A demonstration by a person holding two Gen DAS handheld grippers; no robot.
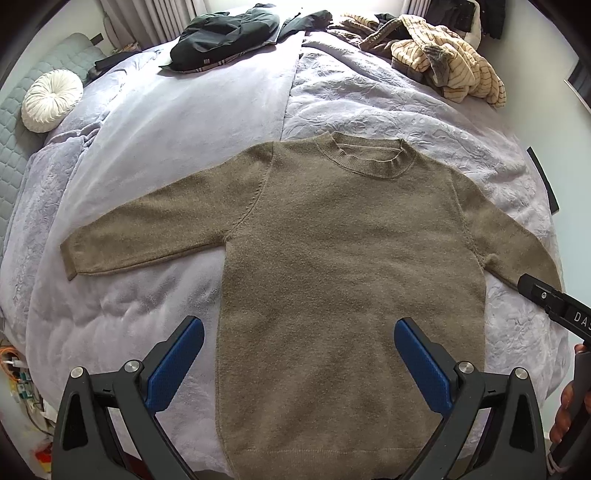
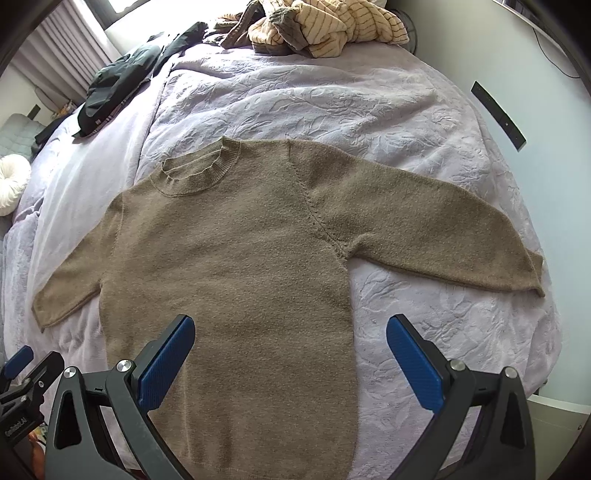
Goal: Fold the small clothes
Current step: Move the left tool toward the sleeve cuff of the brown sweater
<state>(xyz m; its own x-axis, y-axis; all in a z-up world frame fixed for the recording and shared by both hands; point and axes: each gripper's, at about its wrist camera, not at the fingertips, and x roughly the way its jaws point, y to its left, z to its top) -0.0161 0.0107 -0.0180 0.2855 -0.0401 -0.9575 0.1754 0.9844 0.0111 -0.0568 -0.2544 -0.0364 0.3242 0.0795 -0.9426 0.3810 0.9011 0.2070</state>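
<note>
An olive-brown knit sweater (image 1: 340, 251) (image 2: 229, 266) lies flat on the bed, front up, collar away from me, both sleeves spread out to the sides. My left gripper (image 1: 299, 332) hovers open above the sweater's lower body, its blue pads (image 1: 177, 362) wide apart and holding nothing. My right gripper (image 2: 291, 328) is open too, above the sweater's lower right side edge, with nothing between its blue pads (image 2: 413, 362). In the left wrist view the right gripper's black body (image 1: 554, 306) and a hand (image 1: 565, 410) show at the right edge. The left gripper's tip (image 2: 18, 362) shows at the right wrist view's lower left.
The lavender bed cover (image 1: 177, 122) (image 2: 332, 103) surrounds the sweater. At the far end lie dark garments (image 1: 229, 33) (image 2: 118, 81) and a striped cream pile of clothes (image 1: 447, 62) (image 2: 332, 29). A round white cushion (image 1: 50, 99) sits at the left edge. Cluttered floor shows lower left.
</note>
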